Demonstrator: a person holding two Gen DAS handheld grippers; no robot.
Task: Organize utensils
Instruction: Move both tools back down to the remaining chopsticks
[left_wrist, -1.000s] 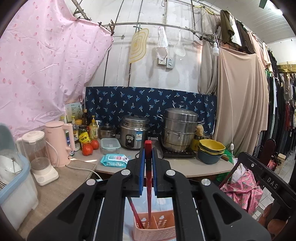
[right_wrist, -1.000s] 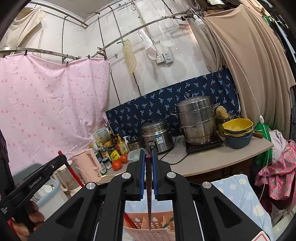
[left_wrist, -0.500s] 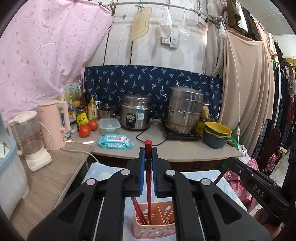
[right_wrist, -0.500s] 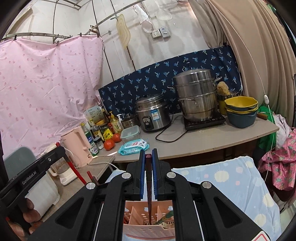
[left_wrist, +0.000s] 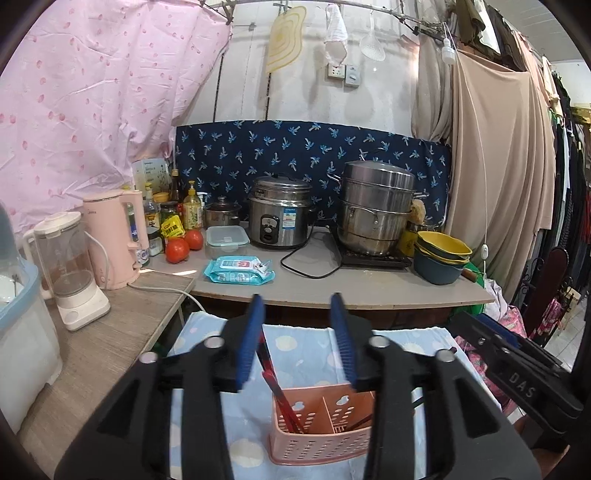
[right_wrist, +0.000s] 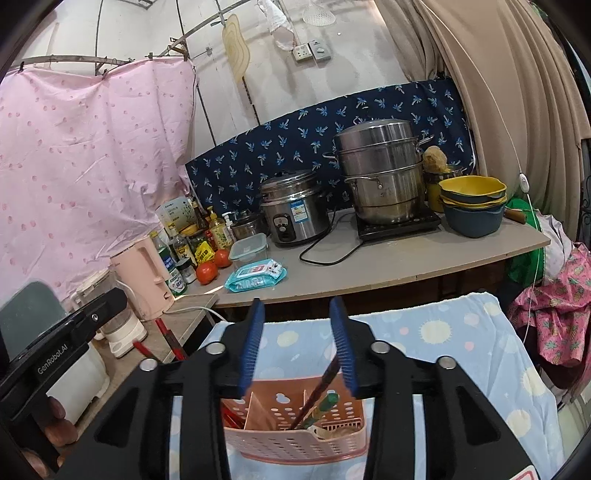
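A pink perforated utensil basket (left_wrist: 325, 428) stands on a blue patterned cloth (left_wrist: 303, 343). Red chopsticks (left_wrist: 275, 387) lean in its left compartment. My left gripper (left_wrist: 297, 339) is open and empty just above them. In the right wrist view the basket (right_wrist: 295, 428) holds a dark brown chopstick (right_wrist: 317, 391) leaning to the right and a green-handled utensil (right_wrist: 325, 402). My right gripper (right_wrist: 297, 339) is open and empty above the basket. The red chopsticks' tops (right_wrist: 166, 339) show at the left beside the left gripper's body.
A counter (left_wrist: 369, 284) behind the cloth holds a rice cooker (left_wrist: 280, 214), a steamer pot (left_wrist: 376, 206), stacked bowls (left_wrist: 441, 258), a wipes pack (left_wrist: 238, 269), tomatoes, bottles. A pink kettle (left_wrist: 118, 240) and blender (left_wrist: 70, 269) stand on the left shelf. Clothes hang right.
Both grippers have opened. The red chopstick dropped from the left one and the dark chopstick from the right one into the basket. Both views tilted down slightly.
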